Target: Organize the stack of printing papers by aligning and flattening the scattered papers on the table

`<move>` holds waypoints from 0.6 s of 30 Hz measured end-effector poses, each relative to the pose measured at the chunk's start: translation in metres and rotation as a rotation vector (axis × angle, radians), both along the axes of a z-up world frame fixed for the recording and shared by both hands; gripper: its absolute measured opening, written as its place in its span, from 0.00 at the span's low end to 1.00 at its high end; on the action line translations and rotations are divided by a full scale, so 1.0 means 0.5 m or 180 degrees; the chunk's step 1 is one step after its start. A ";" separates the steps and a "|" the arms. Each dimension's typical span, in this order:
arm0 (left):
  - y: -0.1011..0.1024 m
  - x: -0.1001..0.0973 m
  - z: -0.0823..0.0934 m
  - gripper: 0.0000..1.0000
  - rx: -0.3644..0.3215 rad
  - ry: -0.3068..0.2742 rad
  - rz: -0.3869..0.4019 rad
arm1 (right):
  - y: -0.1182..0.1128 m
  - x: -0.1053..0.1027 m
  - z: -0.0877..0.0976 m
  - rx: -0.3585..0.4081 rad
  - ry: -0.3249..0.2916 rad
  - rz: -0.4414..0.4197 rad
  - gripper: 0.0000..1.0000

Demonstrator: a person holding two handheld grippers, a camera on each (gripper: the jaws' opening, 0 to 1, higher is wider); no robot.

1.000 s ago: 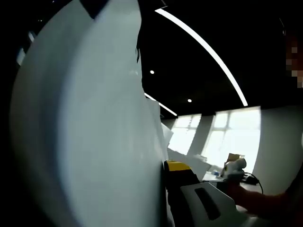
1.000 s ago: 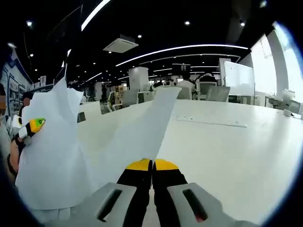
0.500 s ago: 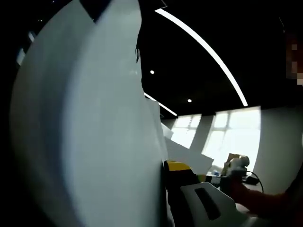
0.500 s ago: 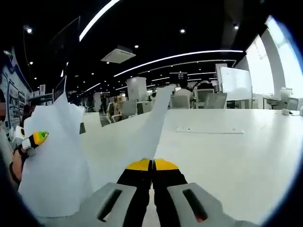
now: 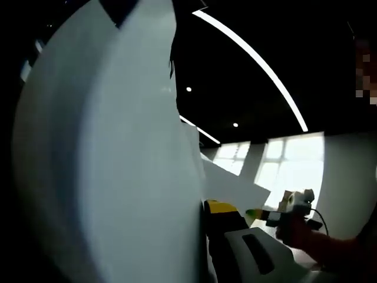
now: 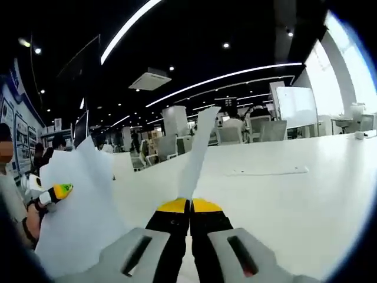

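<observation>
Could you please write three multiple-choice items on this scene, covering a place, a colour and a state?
1. Where does the single flat white sheet of paper lie?
A. on the long white table
B. on a chair
C. on the floor

2. What colour are the tips of the right gripper?
A. red
B. yellow
C. blue

3. How do the right gripper's jaws stand?
A. wide open
B. shut on a pen
C. shut on the white printing papers

Answers: 1 A, the sheet rests flat on the tabletop; 2 B, both tips are yellow in the right gripper view; 3 C, the tips meet with the papers rising between them.
</observation>
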State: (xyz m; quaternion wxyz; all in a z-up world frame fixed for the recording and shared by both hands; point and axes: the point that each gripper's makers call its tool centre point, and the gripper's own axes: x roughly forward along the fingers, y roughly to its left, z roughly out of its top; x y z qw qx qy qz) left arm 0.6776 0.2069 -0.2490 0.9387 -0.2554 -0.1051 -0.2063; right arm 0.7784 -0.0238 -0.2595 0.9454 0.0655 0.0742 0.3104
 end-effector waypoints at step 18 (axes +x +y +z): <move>0.000 0.001 -0.001 0.08 0.0013 0.0007 0.0002 | 0.007 -0.027 0.069 0.0064 -0.0244 0.0046 0.00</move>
